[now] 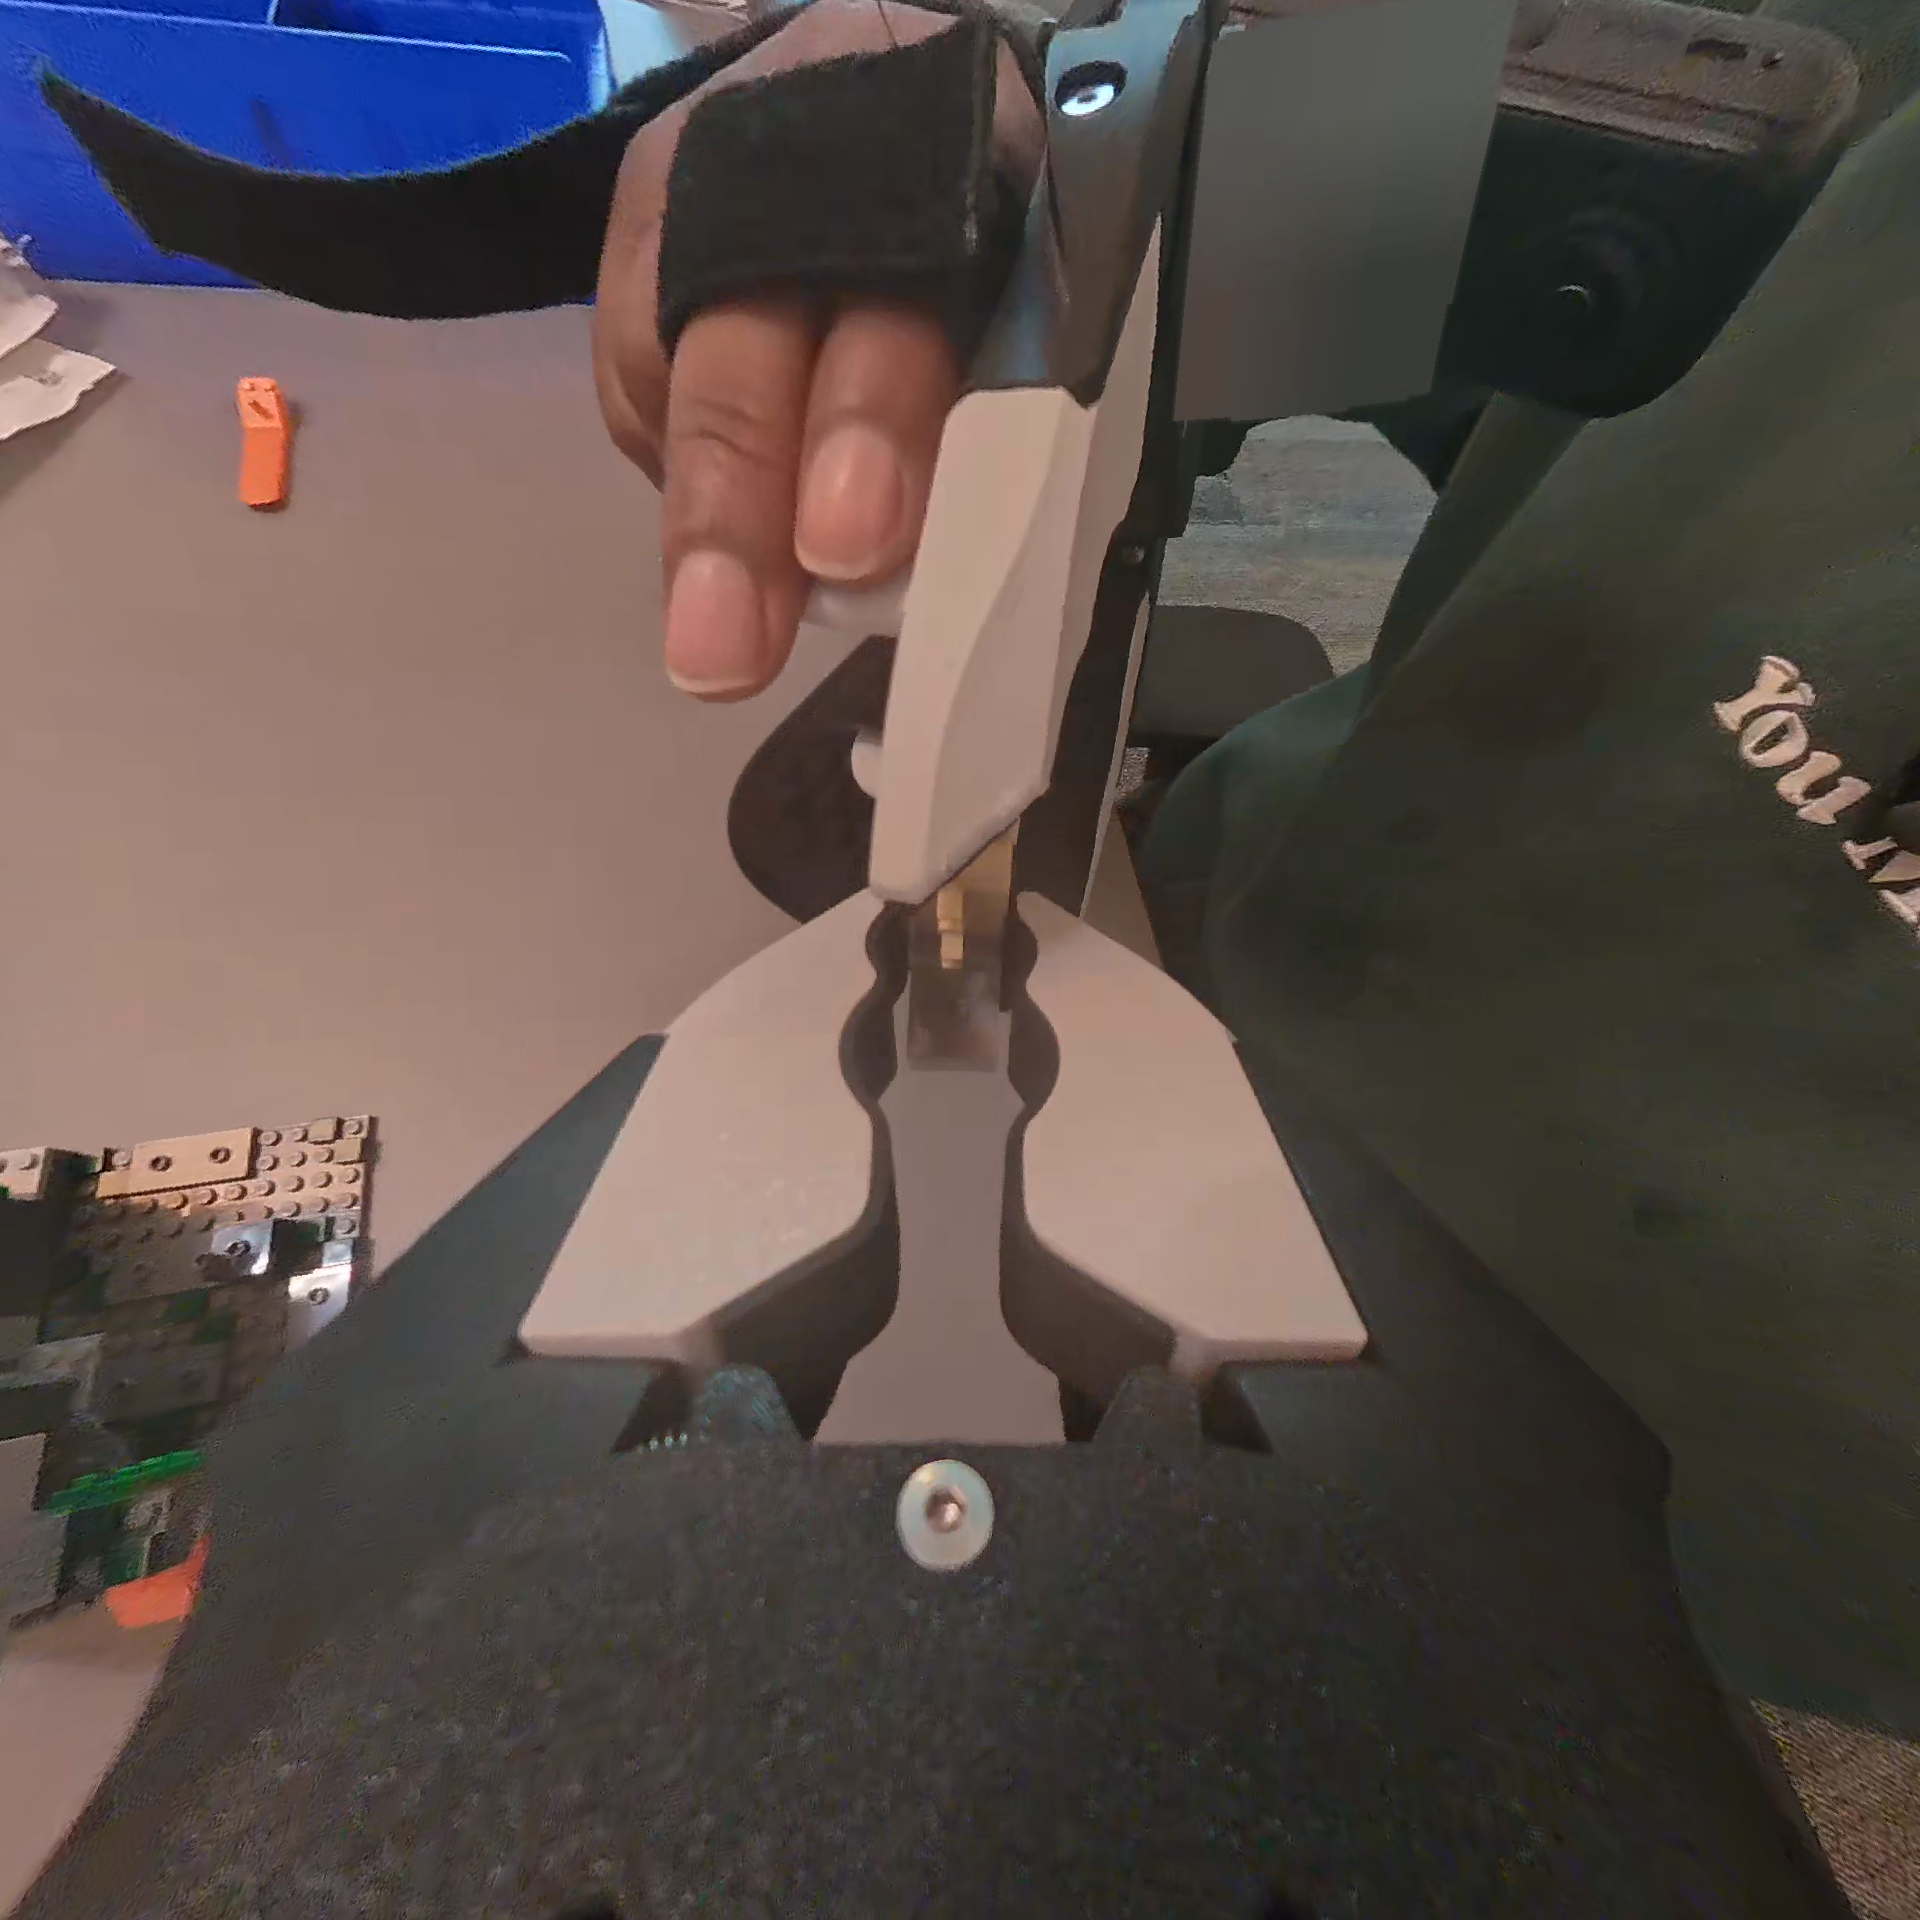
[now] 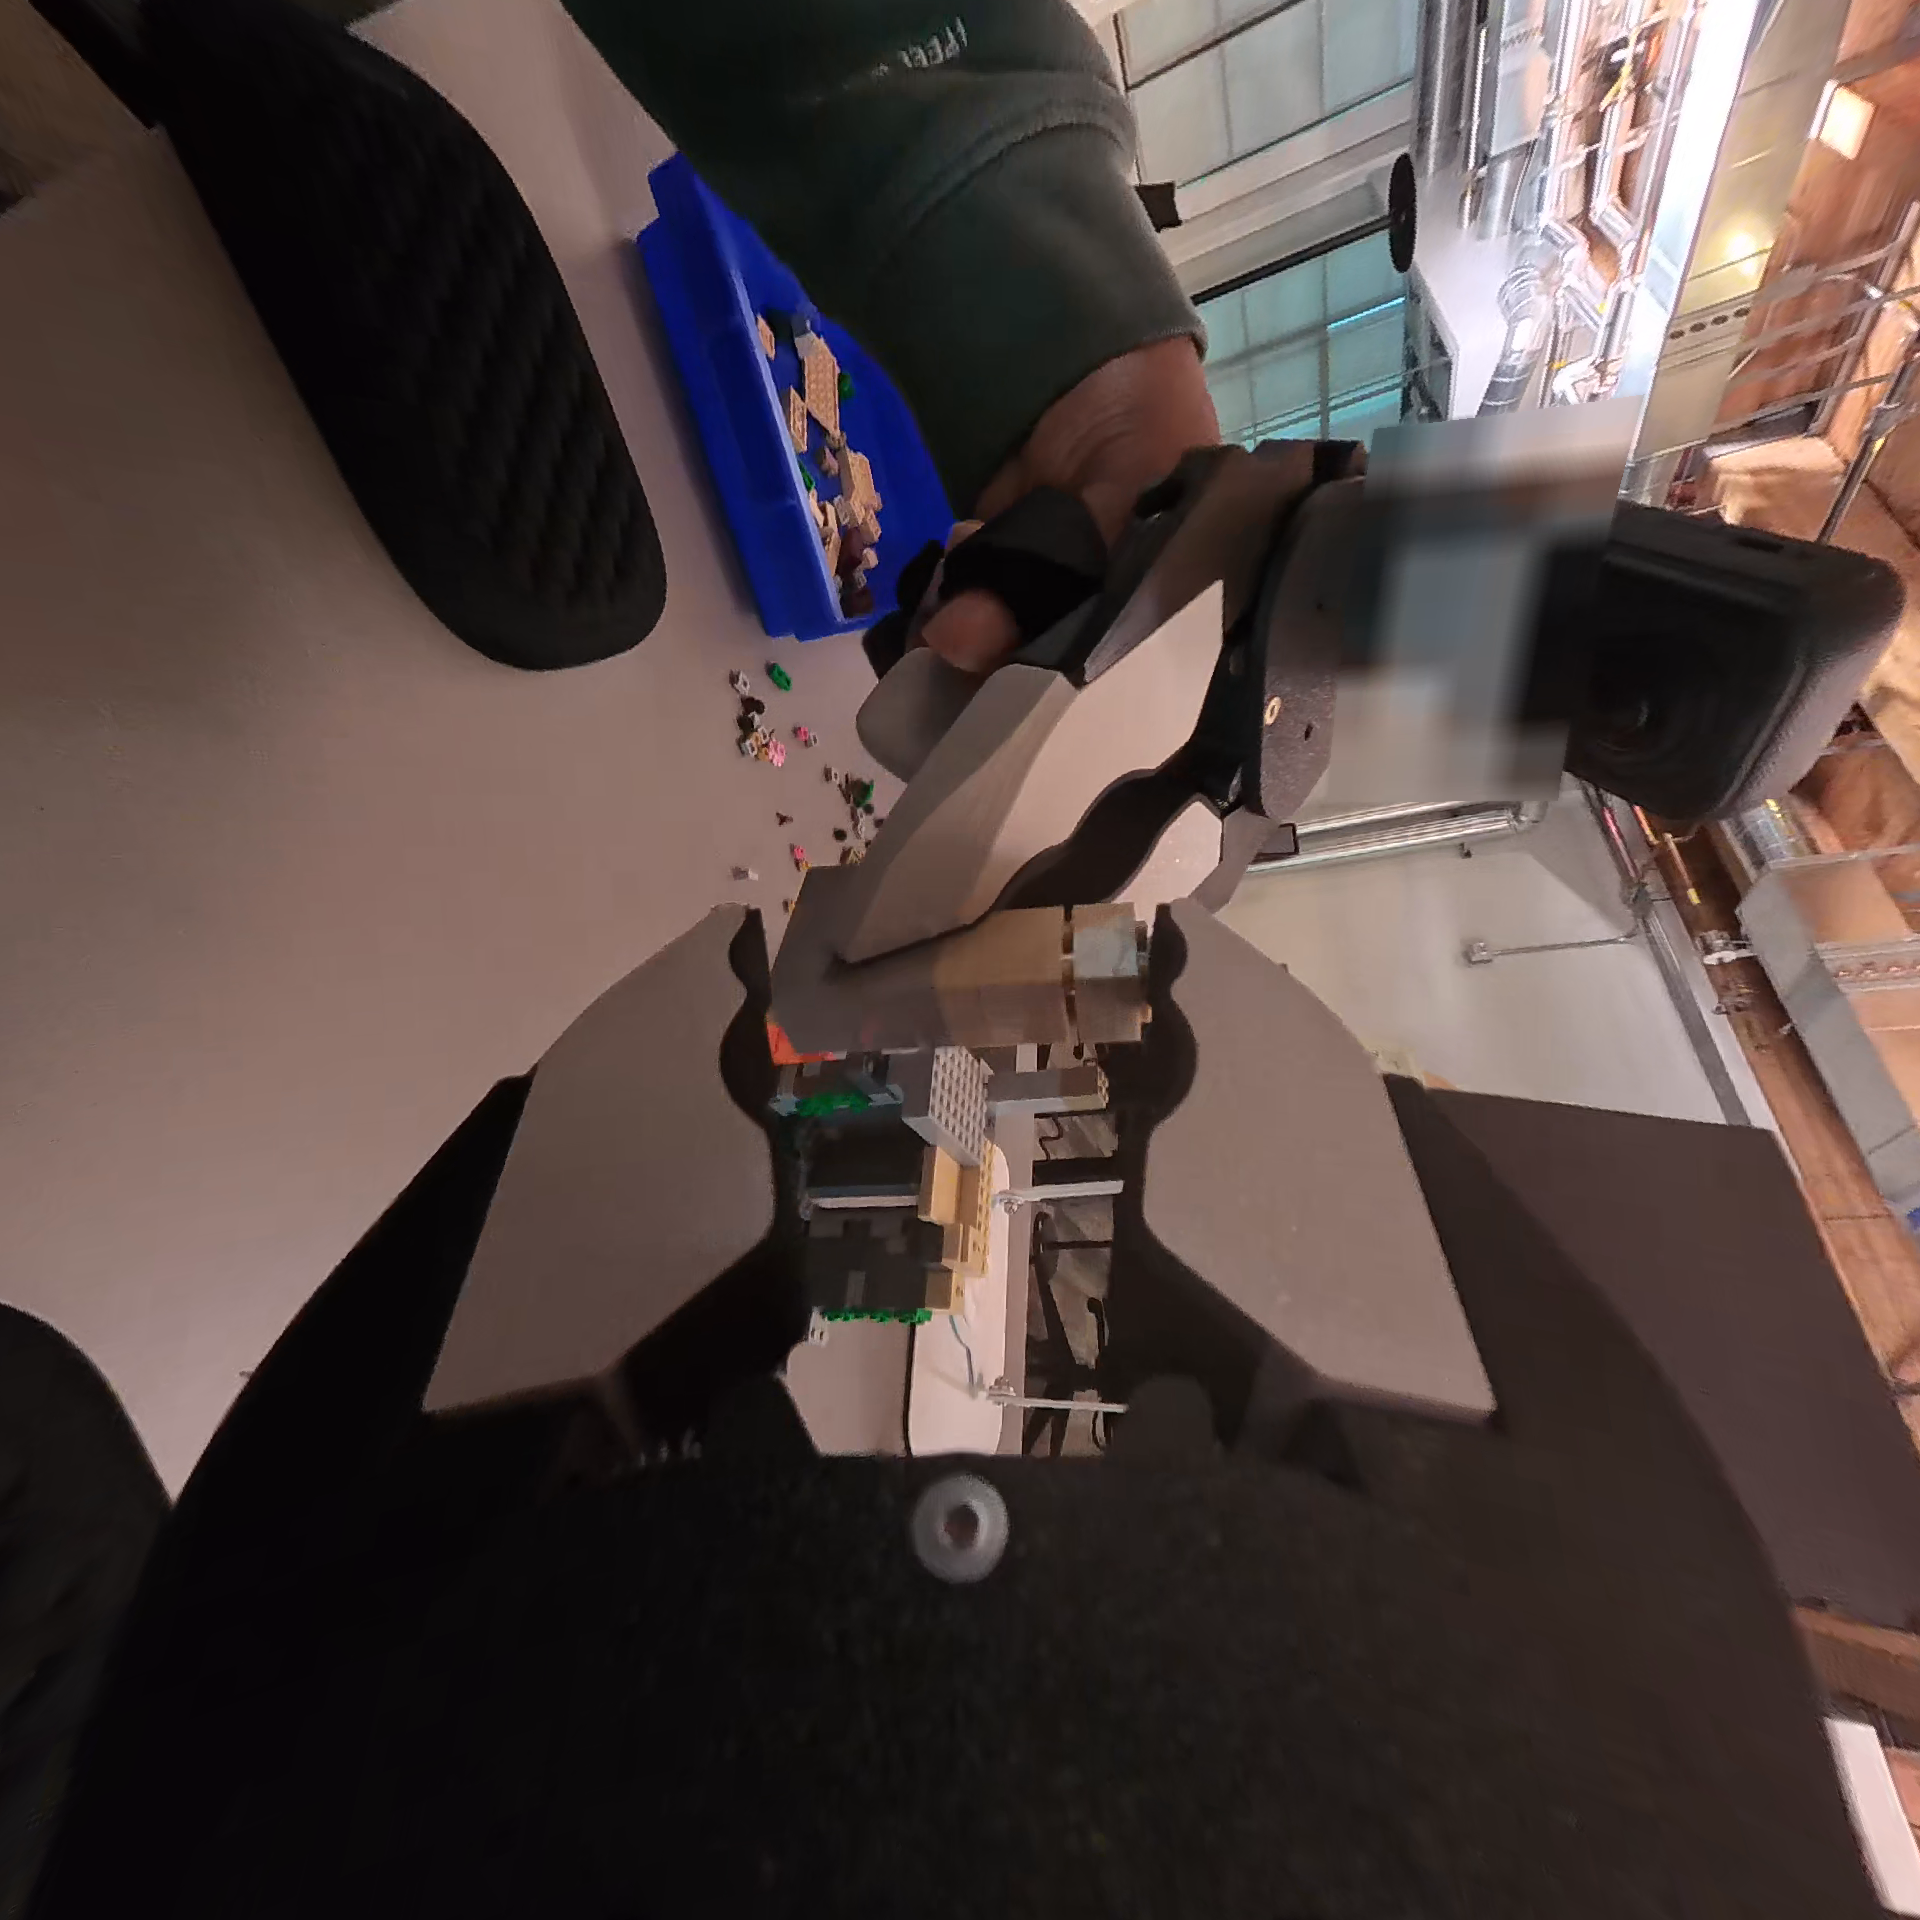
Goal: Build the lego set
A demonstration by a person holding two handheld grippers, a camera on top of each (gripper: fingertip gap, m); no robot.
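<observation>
My left gripper [image 1: 951, 935] is shut on a small brick assembly [image 1: 948, 1023], seen end-on with a tan part sticking out past the tips. In the right wrist view the same assembly [image 2: 1039, 987] is a grey plate with tan bricks and a grey-blue end piece. The left gripper's fingers [image 2: 966, 821] clamp its grey end. My right gripper [image 2: 956, 935] is wide open, with its tips on either side of the assembly and narrow gaps showing at both ends. In the left wrist view the right gripper's fingers [image 1: 966, 675] come down from above, held by a hand.
A partly built brick model [image 1: 187, 1299] stands on the grey table [image 1: 416, 831], and it also shows in the right wrist view [image 2: 894, 1216]. An orange piece [image 1: 262, 442] lies farther back. A blue bin [image 2: 727, 395] holds bricks, with loose small pieces [image 2: 790, 748] beside it. A black chair back [image 2: 416, 312] stands nearby. Only a small space, under 4 cm, lies between the two pairs of fingers. Both grippers' tips are roughly 25 cm from the partly built brick model [image 1: 187, 1299].
</observation>
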